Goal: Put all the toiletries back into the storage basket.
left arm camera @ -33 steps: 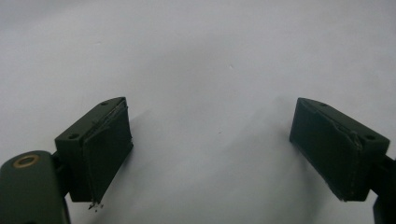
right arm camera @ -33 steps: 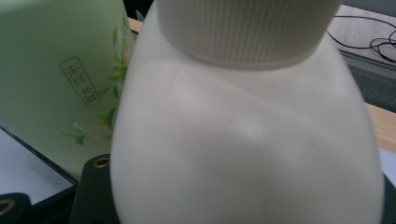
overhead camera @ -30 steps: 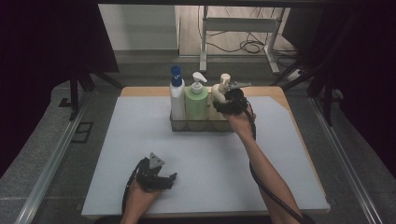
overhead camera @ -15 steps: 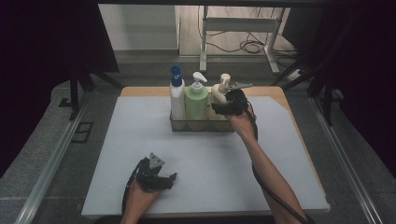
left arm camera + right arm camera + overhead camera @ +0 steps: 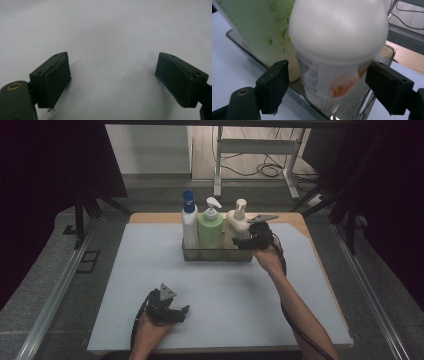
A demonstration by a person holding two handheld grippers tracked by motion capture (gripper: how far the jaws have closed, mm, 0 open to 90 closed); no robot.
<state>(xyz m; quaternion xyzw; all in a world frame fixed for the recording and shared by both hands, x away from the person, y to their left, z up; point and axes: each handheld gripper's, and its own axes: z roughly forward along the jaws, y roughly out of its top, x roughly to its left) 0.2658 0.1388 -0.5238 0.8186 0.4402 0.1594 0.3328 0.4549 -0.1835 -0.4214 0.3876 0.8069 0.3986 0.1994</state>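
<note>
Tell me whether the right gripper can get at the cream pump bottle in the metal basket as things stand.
Probably yes. The right gripper already has its open jaws either side of the cream pump bottle, pads clear of it. The green pump bottle stands close beside it in the metal basket.

Your right tongs (image 5: pixel 325 87) have matt black plastic jaws, their pad faces a little rough and chipped along the edges, with a brass-coloured rivet set in the smooth body. Between them you see the cream-white plastic pump bottle (image 5: pixel 337 50), smooth and softly glossy, with a printed paper-like label. Beside it stands the pale green plastic pump bottle (image 5: pixel 262 32), also smooth with a slight sheen. Both sit in the clear, shiny rectangular tray (image 5: pixel 367 100), whose rim glints like acrylic or polished metal; which one is hard to tell. Your counter (image 5: pixel 225 300) wears a matt pale sheet over bare wood (image 5: pixel 295 219). The left tongs (image 5: pixel 112 82) look equally matt.
</note>
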